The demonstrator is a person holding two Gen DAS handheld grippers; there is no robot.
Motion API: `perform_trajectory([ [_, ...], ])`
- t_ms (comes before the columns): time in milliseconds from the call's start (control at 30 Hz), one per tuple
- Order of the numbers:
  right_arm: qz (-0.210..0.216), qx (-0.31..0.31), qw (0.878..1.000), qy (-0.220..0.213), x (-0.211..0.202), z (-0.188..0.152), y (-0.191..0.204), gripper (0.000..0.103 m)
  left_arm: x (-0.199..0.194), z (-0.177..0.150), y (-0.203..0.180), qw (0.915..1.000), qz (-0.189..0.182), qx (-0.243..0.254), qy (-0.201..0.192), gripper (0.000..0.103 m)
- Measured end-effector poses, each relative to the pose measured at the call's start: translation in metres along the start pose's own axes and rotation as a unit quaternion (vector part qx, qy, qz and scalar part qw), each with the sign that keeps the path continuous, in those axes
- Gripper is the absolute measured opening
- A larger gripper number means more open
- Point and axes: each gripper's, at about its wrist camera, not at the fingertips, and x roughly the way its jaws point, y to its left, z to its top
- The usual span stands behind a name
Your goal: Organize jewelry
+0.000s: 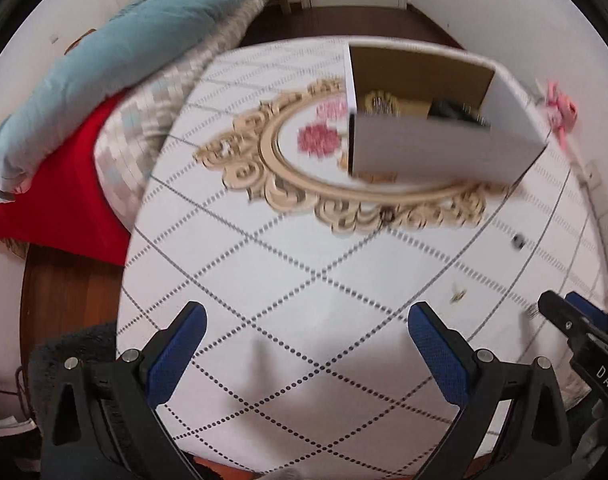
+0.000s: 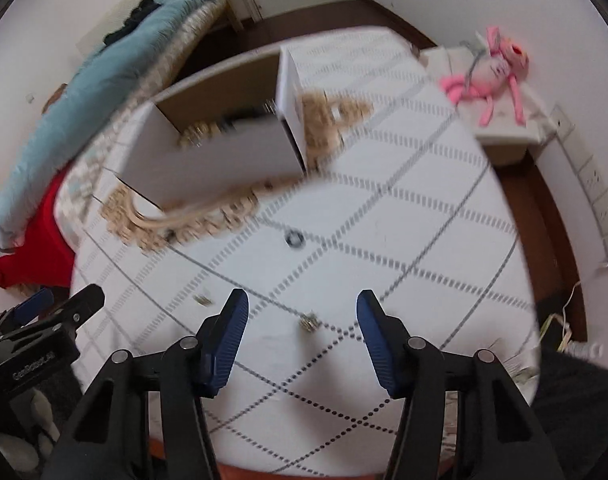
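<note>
Broadly, the desk (image 2: 423, 208) under its white diamond-patterned cloth carries an open white cardboard box (image 1: 431, 152) set on an ornate gold-framed mirror tray (image 1: 288, 184). Some blurred jewelry already lies inside the box, so the sorting seems partly done. Both the left gripper (image 1: 307, 344) and right gripper (image 2: 302, 334) hover with jaws apart, holding nothing. Left on the cloth are a dark ring (image 2: 294, 238), a small gold piece (image 2: 309, 322) between the right jaws, and another gold piece (image 2: 203, 300).

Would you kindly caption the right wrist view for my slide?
Open right gripper hovering over a small gold jewelry piece on the white diamond-patterned tablecloth.
</note>
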Motion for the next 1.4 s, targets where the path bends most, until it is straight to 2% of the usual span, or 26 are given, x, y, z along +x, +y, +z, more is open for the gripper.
perform_trajectory([
  [67,-0.003,0.000,1.000,-0.001,0.009,-0.007,0.000,0.054,0.004,-0.004,-0.001,1.0000,0.003,0.003,0.002,0.103],
  [167,-0.005,-0.014,1.000,-0.003,0.019,-0.014,0.007,0.041,0.009,-0.008,-0.002,1.0000,0.003,0.004,0.005,0.103],
  [267,-0.024,-0.037,0.999,-0.016,0.023,-0.020,0.017,0.021,0.013,-0.013,-0.004,0.9999,0.001,0.006,0.009,0.103],
  [300,-0.027,-0.046,0.998,-0.022,0.025,-0.022,0.020,0.010,0.014,-0.014,-0.004,0.9999,-0.001,0.007,0.010,0.103],
  [433,-0.023,-0.050,0.998,-0.032,0.021,-0.022,0.021,0.007,0.018,-0.017,-0.010,0.9998,-0.009,0.014,0.013,0.102],
  [533,-0.006,-0.029,0.999,-0.039,0.014,-0.021,0.012,0.005,0.017,-0.016,-0.014,0.9997,-0.018,0.014,0.011,0.102],
  [667,0.008,0.000,0.998,-0.056,0.000,-0.016,-0.002,0.005,0.013,-0.013,-0.026,0.9975,-0.069,0.005,0.011,0.102],
  [733,0.008,0.010,0.998,-0.065,-0.007,-0.012,-0.009,0.005,0.011,-0.012,-0.037,0.9955,-0.094,0.008,0.004,0.098],
  [933,0.004,0.039,0.997,-0.070,-0.010,-0.006,-0.028,0.005,0.012,-0.011,-0.068,0.9940,-0.104,0.032,-0.007,0.073],
  [967,0.004,0.042,0.997,-0.071,-0.010,-0.006,-0.031,0.005,0.012,-0.011,-0.073,0.9940,-0.103,0.037,-0.009,0.066],
  [1067,0.004,0.052,0.996,-0.073,-0.011,-0.005,-0.037,0.005,0.016,-0.010,-0.080,0.9942,-0.095,0.050,-0.013,0.034],
  [1133,0.004,0.055,0.996,-0.075,-0.012,-0.005,-0.039,0.005,0.015,-0.011,-0.085,0.9942,-0.084,0.061,-0.024,0.026],
  [1200,0.005,0.057,0.995,-0.077,-0.014,-0.005,-0.040,0.005,0.014,-0.010,-0.087,0.9934,-0.090,0.066,-0.029,0.013],
  [1300,0.006,0.061,0.995,-0.082,-0.016,-0.004,-0.043,0.005,0.017,-0.006,-0.088,0.9929,-0.088,0.073,-0.033,0.006],
  [1400,0.007,0.062,0.995,-0.083,-0.016,-0.004,-0.044,0.005,0.018,-0.005,-0.087,0.9925,-0.089,0.076,-0.036,0.006],
])
